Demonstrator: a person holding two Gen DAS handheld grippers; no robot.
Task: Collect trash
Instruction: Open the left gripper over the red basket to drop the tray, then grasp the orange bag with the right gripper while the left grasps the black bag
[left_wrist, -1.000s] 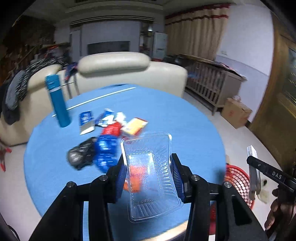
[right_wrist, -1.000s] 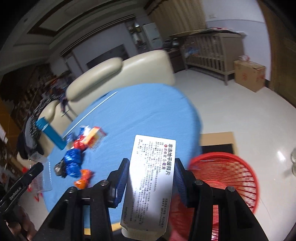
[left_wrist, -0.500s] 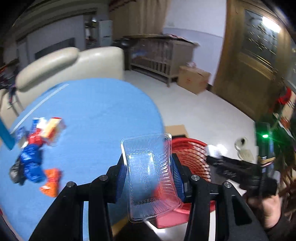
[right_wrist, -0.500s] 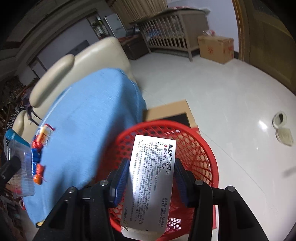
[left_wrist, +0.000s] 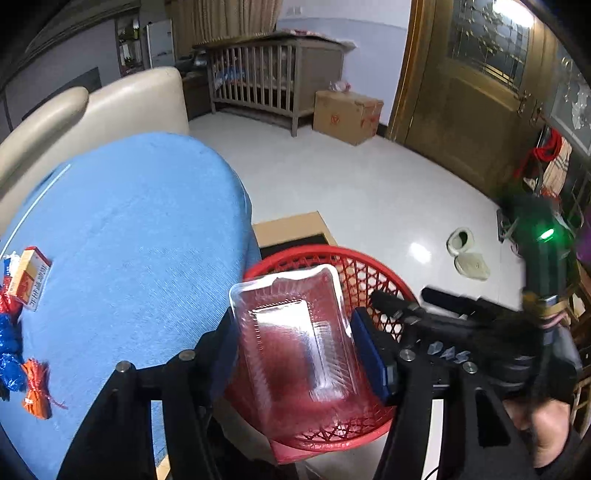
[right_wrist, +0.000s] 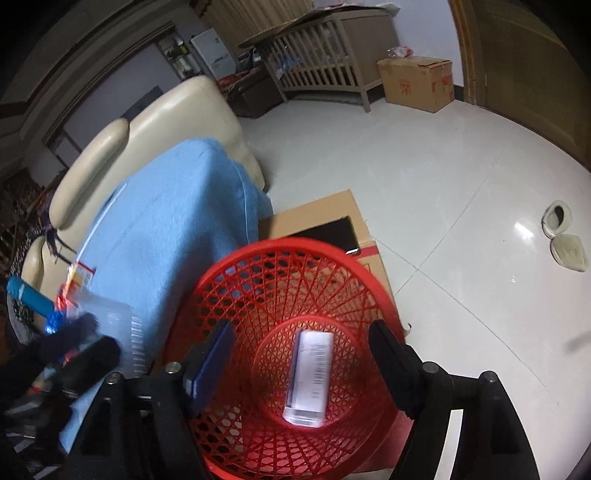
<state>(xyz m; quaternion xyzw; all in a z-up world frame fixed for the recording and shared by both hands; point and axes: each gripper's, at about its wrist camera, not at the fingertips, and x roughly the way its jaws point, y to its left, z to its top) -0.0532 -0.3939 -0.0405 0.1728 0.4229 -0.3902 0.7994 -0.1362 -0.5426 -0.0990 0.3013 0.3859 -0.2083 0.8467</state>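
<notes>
My left gripper (left_wrist: 295, 343) is shut on a clear plastic tray (left_wrist: 291, 332) and holds it over the red mesh basket (left_wrist: 369, 273) beside the blue table (left_wrist: 129, 236). My right gripper (right_wrist: 299, 350) is open and empty above the same basket (right_wrist: 258, 280). A white medicine box (right_wrist: 308, 373) lies on the basket's bottom. Wrappers and a small red-and-yellow box (left_wrist: 29, 277) lie on the table's left part. The tray and left gripper show blurred at the left of the right wrist view (right_wrist: 110, 332).
The basket stands on a flat cardboard box (right_wrist: 314, 218) on the white tiled floor. A cream sofa (left_wrist: 92, 110) is behind the table. A crib (left_wrist: 273, 74), a cardboard carton (left_wrist: 347, 114) and slippers (left_wrist: 465, 251) are farther off.
My right gripper opened and the white box dropped into the basket. My left gripper carried the clear tray further right, from the table edge to over the basket.
</notes>
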